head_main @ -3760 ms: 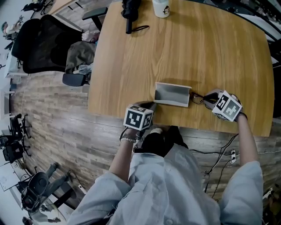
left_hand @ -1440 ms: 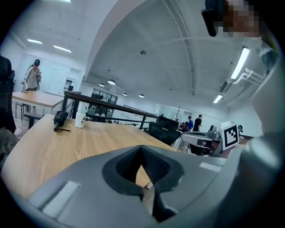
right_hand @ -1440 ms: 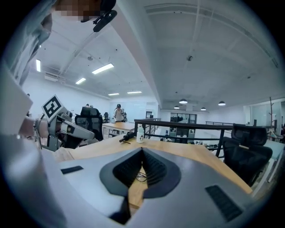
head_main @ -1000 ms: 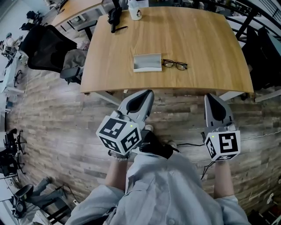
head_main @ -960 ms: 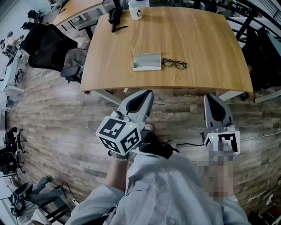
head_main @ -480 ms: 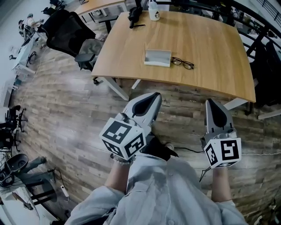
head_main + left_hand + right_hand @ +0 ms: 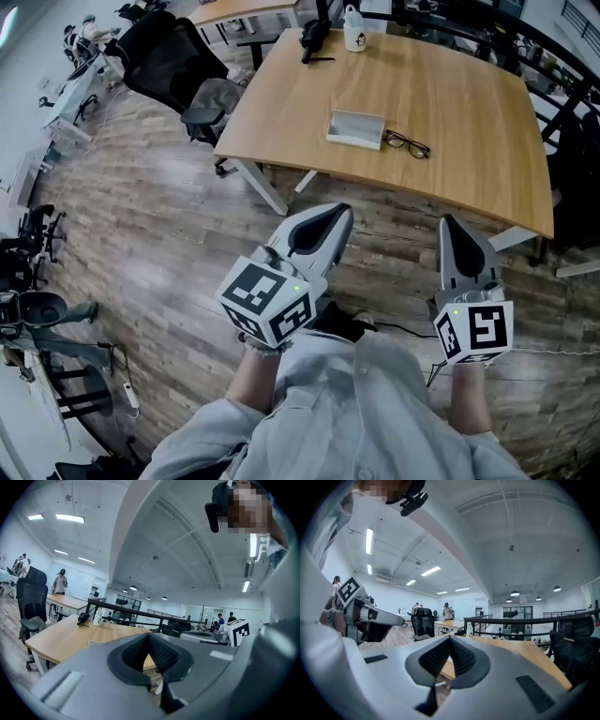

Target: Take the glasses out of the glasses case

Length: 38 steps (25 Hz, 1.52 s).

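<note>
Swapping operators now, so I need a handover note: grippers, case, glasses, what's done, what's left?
Left gripper: shut, empty, held over the floor, short of the table.
Right gripper: shut, empty, also short of the table.
Case: lies open on the table near its front edge.
Glasses: on the table just right of the case in the head view, outside it.
Done: glasses are out of the case.
Left: nothing for this task that I can see.
</note>
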Tool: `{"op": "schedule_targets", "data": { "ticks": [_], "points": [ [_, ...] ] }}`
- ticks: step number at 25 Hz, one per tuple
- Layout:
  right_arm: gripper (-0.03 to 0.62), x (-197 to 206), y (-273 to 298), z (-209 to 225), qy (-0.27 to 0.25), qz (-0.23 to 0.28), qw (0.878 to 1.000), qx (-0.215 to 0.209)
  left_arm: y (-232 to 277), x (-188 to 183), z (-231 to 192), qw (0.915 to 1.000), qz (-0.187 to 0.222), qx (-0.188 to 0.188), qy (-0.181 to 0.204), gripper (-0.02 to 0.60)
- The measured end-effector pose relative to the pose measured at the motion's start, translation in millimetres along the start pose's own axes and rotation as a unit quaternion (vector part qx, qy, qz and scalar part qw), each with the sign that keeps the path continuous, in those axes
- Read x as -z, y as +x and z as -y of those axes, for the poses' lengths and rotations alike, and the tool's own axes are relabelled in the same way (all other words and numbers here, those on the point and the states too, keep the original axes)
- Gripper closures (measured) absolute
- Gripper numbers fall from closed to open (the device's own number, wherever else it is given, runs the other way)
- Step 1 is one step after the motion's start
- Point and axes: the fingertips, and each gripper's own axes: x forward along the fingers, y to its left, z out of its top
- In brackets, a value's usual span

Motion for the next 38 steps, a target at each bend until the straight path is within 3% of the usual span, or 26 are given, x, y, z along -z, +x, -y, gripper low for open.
{"op": "schedule_targets", "data": {
  "ticks": [8, 38],
  "points": [
    [0.594, -1.8, 12.1, -5.3, -0.023, -0.006, 1.0, -0.007, 4.3, -2.1, -6.6, 1.0, -0.003, 0.004, 0.001, 0.577],
    [0.594, -1.5, 19.5, 4.9, -0.033, -0.01, 0.999, 0.005, 13.3, -8.8, -14.8, 0.9998, 0.005, 0.017, -0.002, 0.577]
  ]
}}
